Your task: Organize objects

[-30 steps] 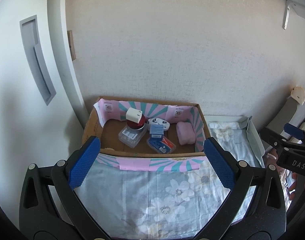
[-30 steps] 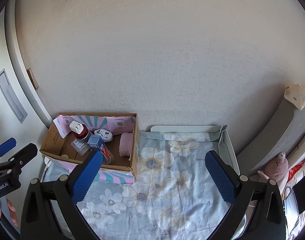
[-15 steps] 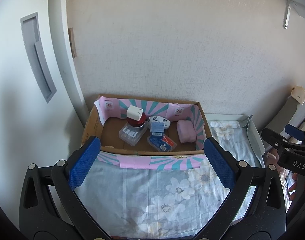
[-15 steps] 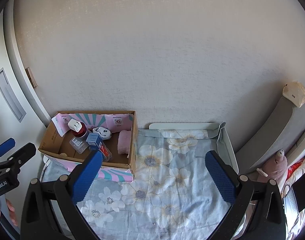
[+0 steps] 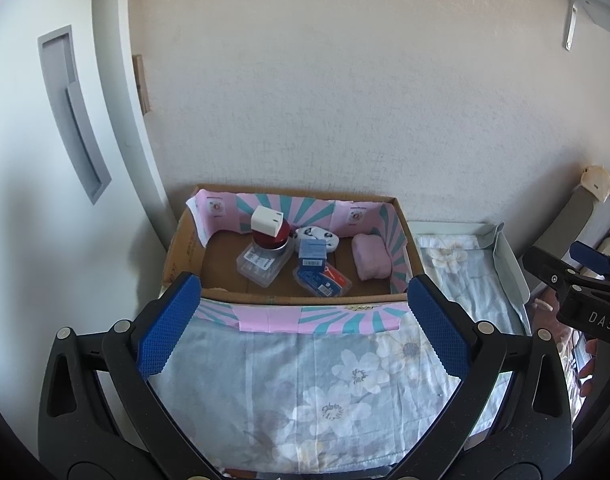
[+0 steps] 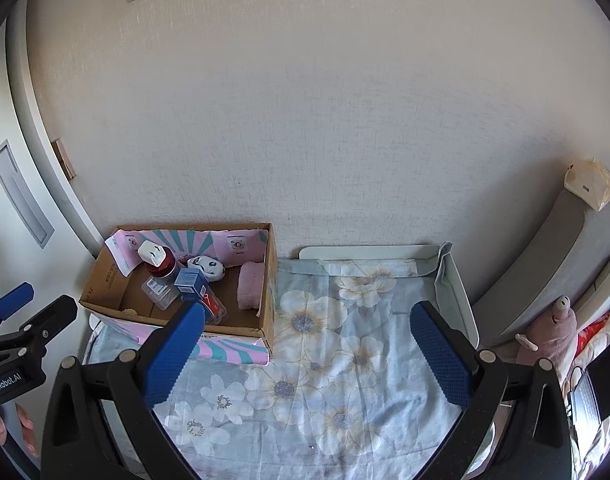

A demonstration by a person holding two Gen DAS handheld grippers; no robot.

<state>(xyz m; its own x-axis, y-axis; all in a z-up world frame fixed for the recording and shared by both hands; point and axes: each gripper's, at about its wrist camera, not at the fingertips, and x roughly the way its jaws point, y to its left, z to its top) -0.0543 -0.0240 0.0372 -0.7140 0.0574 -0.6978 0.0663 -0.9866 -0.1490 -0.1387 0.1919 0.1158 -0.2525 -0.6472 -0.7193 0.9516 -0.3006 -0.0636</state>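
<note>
Floral cloth (image 6: 345, 360) bare; cardboard box (image 5: 185, 240) held the items; left gripper (image 5: 301, 320) and right gripper (image 6: 305, 356) both gaped wide, empty.

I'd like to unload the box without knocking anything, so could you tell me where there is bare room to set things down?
The floral cloth right of the cardboard box, up to the white tray wall, lies bare, as does the strip in front. Inside, only the left floor is free; the middle is crowded with the red jar, blue carton and clear cases.
</note>
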